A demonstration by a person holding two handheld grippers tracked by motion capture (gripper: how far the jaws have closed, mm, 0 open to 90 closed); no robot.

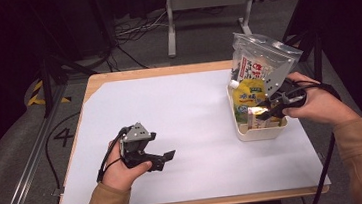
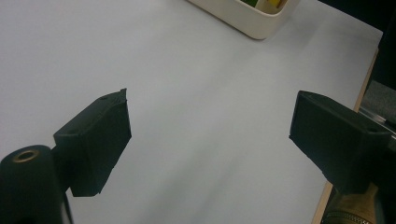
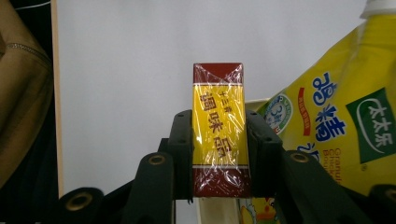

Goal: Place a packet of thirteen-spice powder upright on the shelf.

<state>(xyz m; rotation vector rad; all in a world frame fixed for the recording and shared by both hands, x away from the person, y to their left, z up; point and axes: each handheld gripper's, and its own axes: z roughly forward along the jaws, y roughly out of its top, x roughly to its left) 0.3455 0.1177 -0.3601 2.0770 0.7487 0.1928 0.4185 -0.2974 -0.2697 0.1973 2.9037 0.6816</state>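
A white-topped table (image 1: 182, 132) bears a cream bin (image 1: 260, 133).

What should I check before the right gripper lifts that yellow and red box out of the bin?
1. Grip: right gripper has both pads pressed on the sides of the yellow and red box. Ok.
2. Box pose: straight between the jaws, not skewed. Ok.
3. Neighbours: yellow pouch sits right beside the box; whether they touch, cannot tell.
4. Clear bag stands tall at the far end of the white bin; may snag. Cannot tell.
5. Left gripper: open, holding nothing, over bare white table, away from the bin. Ok.
6. Set-down space on the table. Ok.
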